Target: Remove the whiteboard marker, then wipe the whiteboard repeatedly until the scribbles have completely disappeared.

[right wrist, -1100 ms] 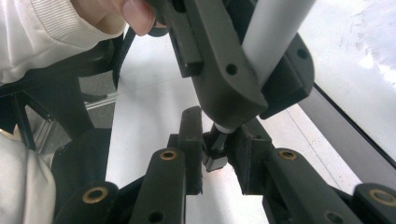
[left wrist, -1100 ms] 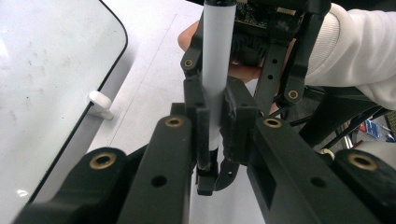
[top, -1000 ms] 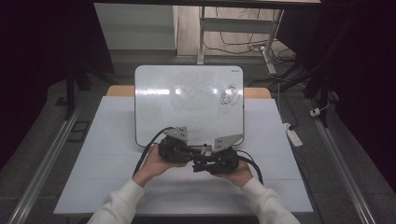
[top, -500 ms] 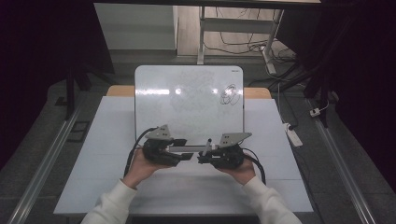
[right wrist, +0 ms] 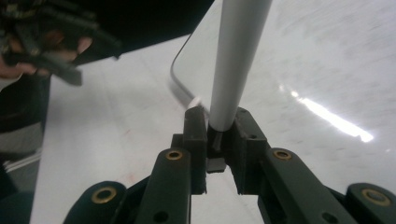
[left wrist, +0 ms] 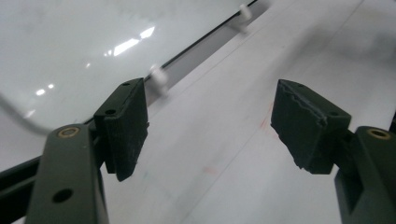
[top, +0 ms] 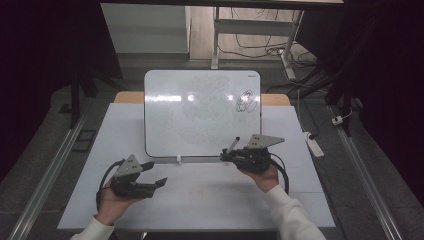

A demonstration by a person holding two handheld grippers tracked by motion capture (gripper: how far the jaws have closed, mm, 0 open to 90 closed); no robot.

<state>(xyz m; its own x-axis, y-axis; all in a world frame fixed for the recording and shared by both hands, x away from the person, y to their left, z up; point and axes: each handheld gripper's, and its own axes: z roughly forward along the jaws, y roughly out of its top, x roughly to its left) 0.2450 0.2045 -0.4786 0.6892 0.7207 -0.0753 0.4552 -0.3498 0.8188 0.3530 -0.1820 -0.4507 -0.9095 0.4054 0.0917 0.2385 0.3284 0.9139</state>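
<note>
- We see the right claw (top: 229, 154) at the lower right edge of the whiteboard (top: 200, 115), its jaws closed on a white marker (top: 233, 144).
- In the right gripper view, the marker (right wrist: 235, 60) rises from between the jaws, which clamp its lower end, and it reaches out over the whiteboard (right wrist: 327, 56).
- From above, the marker's dark tip points up and away from the person, over the bottom part of the board.
- We see the left claw (top: 156, 174) on the left side of the counter (top: 210, 195), below the whiteboard's lower left corner and well apart from the right claw.
- Its jaws have just been opening; in the left gripper view they stand wide apart with nothing between them, and the bare counter (left wrist: 243, 140) shows through the gap.
- The whiteboard lies flat on the counter, with a dark scribble (top: 245, 100) near its upper right corner.
</note>
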